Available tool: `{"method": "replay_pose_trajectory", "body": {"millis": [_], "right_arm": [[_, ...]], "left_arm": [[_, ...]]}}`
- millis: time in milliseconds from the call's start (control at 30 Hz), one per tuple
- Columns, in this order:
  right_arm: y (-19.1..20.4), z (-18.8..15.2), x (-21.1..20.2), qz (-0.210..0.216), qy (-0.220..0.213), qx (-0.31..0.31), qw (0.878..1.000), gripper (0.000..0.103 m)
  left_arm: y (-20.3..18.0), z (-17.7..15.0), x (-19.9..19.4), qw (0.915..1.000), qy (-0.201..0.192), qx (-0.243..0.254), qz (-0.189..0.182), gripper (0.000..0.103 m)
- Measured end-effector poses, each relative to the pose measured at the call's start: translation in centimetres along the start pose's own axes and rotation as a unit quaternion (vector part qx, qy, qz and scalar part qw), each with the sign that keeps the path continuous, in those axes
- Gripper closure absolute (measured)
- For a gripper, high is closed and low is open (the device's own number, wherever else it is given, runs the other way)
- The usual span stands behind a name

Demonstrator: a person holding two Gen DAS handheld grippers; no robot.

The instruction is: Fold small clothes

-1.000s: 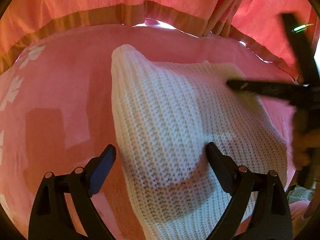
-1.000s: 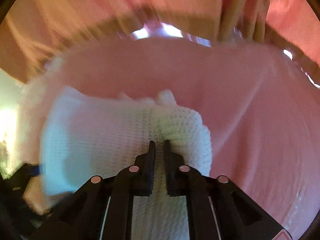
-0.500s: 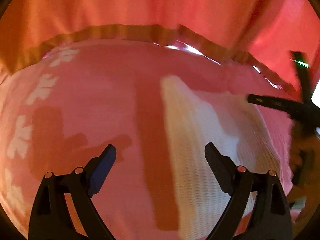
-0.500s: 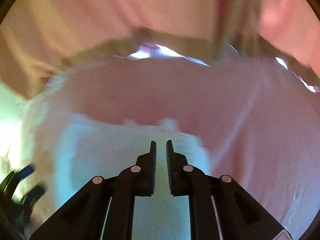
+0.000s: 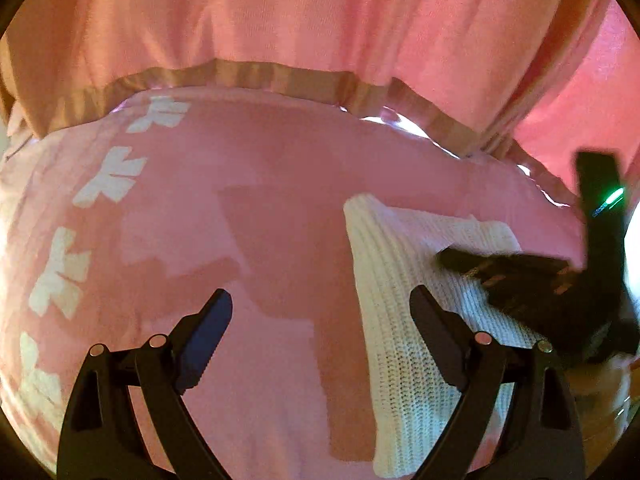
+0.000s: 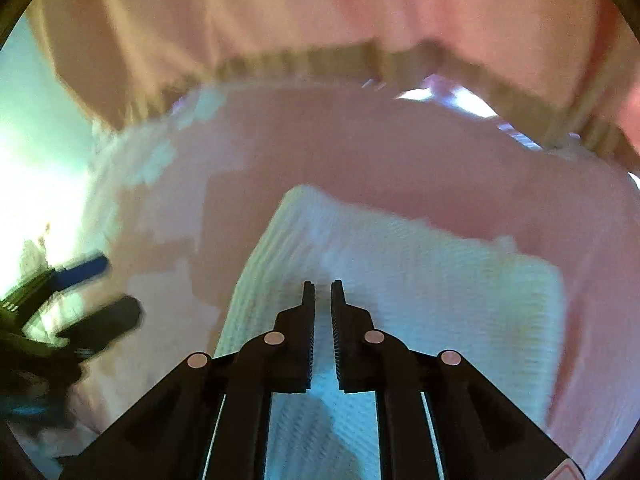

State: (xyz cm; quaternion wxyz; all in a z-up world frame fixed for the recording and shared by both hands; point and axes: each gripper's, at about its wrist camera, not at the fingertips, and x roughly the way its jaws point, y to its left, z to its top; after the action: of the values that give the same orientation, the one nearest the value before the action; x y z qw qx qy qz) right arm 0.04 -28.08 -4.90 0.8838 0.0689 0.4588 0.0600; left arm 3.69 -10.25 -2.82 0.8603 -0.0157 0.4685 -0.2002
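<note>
Already folded, white knit garment [image 5: 404, 320] on pink bedspread [image 5: 248, 208]. Left claw [image 5: 320, 328] wide apart, empty, beside it. Right claw [image 6: 322, 300] just parting slightly above knit, gripping nothing. Perhaps further folding left.

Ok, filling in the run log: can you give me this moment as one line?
left tongs: open, empty, over pink cloth | right tongs: just been opening, narrow gap, nothing between, above white knit garment | garment: lying on cloth
</note>
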Motion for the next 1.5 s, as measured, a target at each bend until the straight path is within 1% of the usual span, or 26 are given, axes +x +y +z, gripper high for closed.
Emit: {"method": "replay_pose_trajectory", "body": {"millis": [33,100,133,167,200,300,333,400,467,567,633,667,733,767,800,833,867,900,933,967,1000,1067,1200,1333,1400,1500], "right_arm": [[-1.7,-0.5,-2.1,-0.015,-0.016,0.015,1.000,0.086],[-4.2,-1.6,-4.4,-0.047,-0.031,0.044,0.997,0.048],[-6.2,-2.7,-5.4,-0.070,-0.031,0.068,0.995,0.043],[-7.7,-3.7,-5.8,-0.081,-0.026,0.086,0.993,0.040],[-9.0,-4.5,-5.7,-0.081,-0.017,0.100,0.992,0.039],[-11.7,-7.2,-4.1,-0.061,0.025,0.134,0.989,0.038],[-12.2,-8.0,-3.2,-0.049,0.041,0.140,0.988,0.038],[-13.0,-9.3,-1.7,-0.009,0.058,0.156,0.986,0.032],[-13.5,-10.2,-0.9,0.019,0.066,0.171,0.983,0.030],[-14.2,-10.6,0.2,0.066,0.072,0.196,0.976,0.030],[-14.9,-10.8,0.9,0.101,0.074,0.219,0.968,0.026],[-15.2,-10.8,0.9,0.112,0.068,0.223,0.966,0.026],[-15.1,-10.6,0.8,0.111,0.067,0.213,0.968,0.030],[-15.0,-10.6,0.8,0.110,0.065,0.211,0.969,0.039],[-14.9,-10.4,0.9,0.117,0.064,0.210,0.969,0.053],[-14.7,-10.4,0.7,0.130,0.062,0.216,0.966,0.057],[-14.5,-10.1,0.4,0.126,0.059,0.213,0.967,0.064],[-14.2,-10.0,-0.1,0.117,0.055,0.205,0.970,0.067],[-13.7,-9.8,-0.8,0.110,0.047,0.199,0.973,0.068],[-13.2,-9.7,-1.4,0.104,0.039,0.194,0.975,0.069],[-12.7,-9.5,-2.6,0.102,0.024,0.191,0.976,0.070],[-12.4,-9.2,-4.5,0.106,0.001,0.189,0.976,0.070],[-9.5,-8.7,-9.6,0.092,-0.062,0.157,0.981,0.070],[-6.5,-9.1,-14.2,0.099,-0.119,0.147,0.977,0.070],[-5.0,-9.2,-16.3,0.103,-0.146,0.143,0.973,0.070],[-2.5,-8.7,-21.2,0.111,-0.195,0.126,0.966,0.070]], "left_arm": [[-0.2,-0.3,0.2,0.9999,0.006,0.003,-0.010,0.015],[-0.8,-0.7,0.5,0.9992,0.018,0.012,-0.034,0.014],[-1.3,-1.1,0.9,0.9986,0.025,0.015,-0.045,0.013],[-1.8,-1.5,1.3,0.9977,0.032,0.017,-0.057,0.012],[-2.4,-2.0,2.0,0.9962,0.045,0.015,-0.074,0.011],[-3.6,-3.3,4.4,0.9920,0.084,0.005,-0.094,0.011],[-3.9,-3.8,5.5,0.9899,0.099,-0.004,-0.102,0.011],[-4.2,-4.4,6.7,0.9870,0.114,-0.016,-0.112,0.011],[-4.3,-5.1,7.9,0.9839,0.123,-0.033,-0.125,0.009],[-4.0,-5.6,9.1,0.9794,0.126,-0.057,-0.147,0.005],[-4.1,-5.7,9.3,0.9808,0.110,-0.054,-0.152,0.005],[-4.3,-5.8,9.4,0.9818,0.106,-0.046,-0.151,0.005],[-4.8,-6.0,9.5,0.9839,0.095,-0.029,-0.148,0.005],[-4.9,-6.0,9.5,0.9842,0.092,-0.024,-0.149,0.005],[-5.0,-5.9,9.6,0.9838,0.092,-0.023,-0.152,0.007],[-5.1,-5.8,9.5,0.9818,0.090,-0.021,-0.166,0.023],[-5.1,-5.7,9.3,0.9802,0.093,-0.020,-0.173,0.033],[-5.1,-5.6,9.1,0.9799,0.093,-0.020,-0.175,0.038],[-5.1,-5.3,8.6,0.9801,0.091,-0.016,-0.176,0.049],[-5.0,-5.1,8.2,0.9802,0.090,-0.013,-0.176,0.055],[-5.0,-4.9,7.8,0.9802,0.092,-0.011,-0.175,0.057],[-5.0,-4.7,6.7,0.9807,0.091,-0.008,-0.173,0.059],[-5.2,-4.4,3.4,0.9802,0.078,0.011,-0.182,0.060],[-4.7,-3.6,-3.7,0.9815,0.019,0.047,-0.185,0.059],[-4.5,-3.1,-6.4,0.9797,-0.005,0.060,-0.191,0.059],[-4.3,-1.8,-12.1,0.9737,-0.061,0.085,-0.203,0.059]]}}
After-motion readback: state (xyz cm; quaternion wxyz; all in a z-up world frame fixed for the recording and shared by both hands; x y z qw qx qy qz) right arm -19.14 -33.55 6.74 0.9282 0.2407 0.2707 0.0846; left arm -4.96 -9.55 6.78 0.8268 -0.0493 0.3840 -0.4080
